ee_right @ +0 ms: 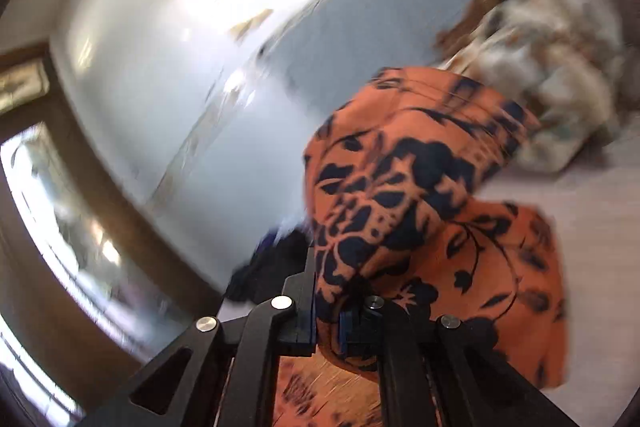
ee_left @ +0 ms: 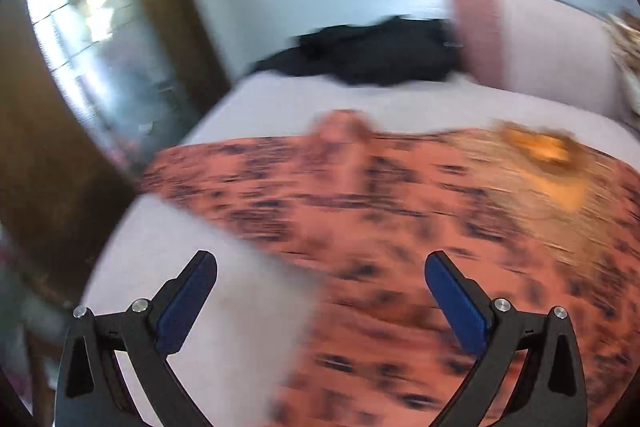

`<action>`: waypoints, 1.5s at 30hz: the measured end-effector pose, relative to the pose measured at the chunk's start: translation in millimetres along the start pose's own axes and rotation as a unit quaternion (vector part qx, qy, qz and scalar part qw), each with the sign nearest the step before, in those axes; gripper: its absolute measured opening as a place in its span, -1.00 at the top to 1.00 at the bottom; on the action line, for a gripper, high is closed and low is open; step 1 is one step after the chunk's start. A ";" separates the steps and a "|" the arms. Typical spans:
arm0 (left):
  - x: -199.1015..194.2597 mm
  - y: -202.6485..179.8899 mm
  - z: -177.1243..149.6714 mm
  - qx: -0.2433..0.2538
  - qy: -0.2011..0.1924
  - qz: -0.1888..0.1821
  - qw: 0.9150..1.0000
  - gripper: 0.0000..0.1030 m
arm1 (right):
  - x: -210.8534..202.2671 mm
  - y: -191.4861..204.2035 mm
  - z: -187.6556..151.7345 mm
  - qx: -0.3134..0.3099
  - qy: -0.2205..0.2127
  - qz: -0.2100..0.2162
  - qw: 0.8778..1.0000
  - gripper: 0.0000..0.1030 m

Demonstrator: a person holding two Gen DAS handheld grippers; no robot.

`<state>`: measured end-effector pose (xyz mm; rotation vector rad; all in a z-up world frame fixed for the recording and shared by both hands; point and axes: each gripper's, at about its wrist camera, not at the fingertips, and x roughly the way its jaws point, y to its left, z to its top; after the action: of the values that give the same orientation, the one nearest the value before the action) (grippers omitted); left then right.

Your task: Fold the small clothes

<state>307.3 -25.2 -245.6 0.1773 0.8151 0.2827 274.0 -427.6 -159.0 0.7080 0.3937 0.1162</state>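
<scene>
right gripper (ee_right: pixel 326 323): I've got it clamped on an edge of the orange garment (ee_right: pixel 400 187), lifted off the bed (ee_right: pixel 592 227)
left gripper (ee_left: pixel 320 295): wide, empty
risk: thin pinch could slip, fold drops crooked

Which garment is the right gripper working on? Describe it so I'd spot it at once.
Start at the pale bed sheet that fills the frame. Spread across its near part lies the orange cloth with dark navy floral print, one bunched end pinched in the shut right gripper. The black clothes and the pink pillow behind it are plain.
</scene>
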 end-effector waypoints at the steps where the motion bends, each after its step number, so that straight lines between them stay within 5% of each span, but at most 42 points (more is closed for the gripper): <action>1: 7.9 13.2 3.0 -0.015 0.010 0.012 1.000 -1.00 | 25.2 15.5 -15.2 -0.008 0.032 0.001 0.999 0.87; 6: 40.1 67.7 12.6 -0.095 0.055 0.027 0.994 -1.00 | 136.0 66.3 -111.3 -0.046 0.172 -0.022 0.984 0.86; 10: 52.1 90.5 7.0 -0.131 0.076 0.018 0.988 -1.00 | 185.5 70.5 -183.0 -0.038 0.259 -0.047 0.964 0.73; 12: 52.5 97.4 8.7 -0.145 0.079 0.001 0.986 -1.00 | 192.0 69.4 -209.2 -0.029 0.291 -0.060 0.954 0.28; 13: 50.9 98.1 9.3 -0.148 0.077 -0.006 0.986 -1.00 | 189.5 73.5 -211.6 -0.029 0.277 -0.050 0.959 0.09; 14: 48.4 98.9 10.8 -0.150 0.072 -0.011 0.986 -1.00 | 184.5 77.4 -211.4 -0.028 0.269 -0.027 0.962 -0.49; 15: 46.6 98.5 12.5 -0.152 0.066 -0.015 0.986 -1.00 | 176.8 80.2 -213.1 -0.018 0.276 0.000 0.961 -0.75; 23: 31.0 77.6 18.9 -0.128 0.027 -0.039 0.991 -1.00 | 107.9 73.8 -168.5 0.006 0.251 0.104 0.962 -0.74; 27: 33.3 69.9 15.9 -0.115 0.038 -0.027 0.992 -1.00 | 106.0 48.5 -146.0 0.065 0.226 0.064 0.970 -0.74; 32: 41.7 84.6 13.5 -0.132 0.053 -0.010 0.990 -1.00 | 142.5 4.6 -168.0 0.196 0.247 -0.007 0.949 -0.71; 35: 45.5 102.6 12.7 -0.159 0.058 -0.003 0.985 -1.00 | 164.0 10.2 -183.6 0.253 0.248 0.023 0.935 -0.68; 37: 47.2 112.7 12.7 -0.174 0.059 0.004 0.983 -1.00 | 173.9 38.6 -185.6 0.237 0.251 0.063 0.936 -0.67; 41: 49.5 123.5 10.8 -0.193 0.062 0.009 0.979 -1.00 | 159.2 124.7 -165.7 0.094 0.222 0.158 0.958 -0.68; 45: 48.7 118.9 11.3 -0.187 0.061 0.003 0.981 -1.00 | 150.4 132.6 -160.7 0.035 0.223 0.145 0.963 -0.68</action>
<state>325.9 102.3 -240.4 -0.1917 0.8671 0.4506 353.5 -193.8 -230.2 0.8065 0.7260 0.5470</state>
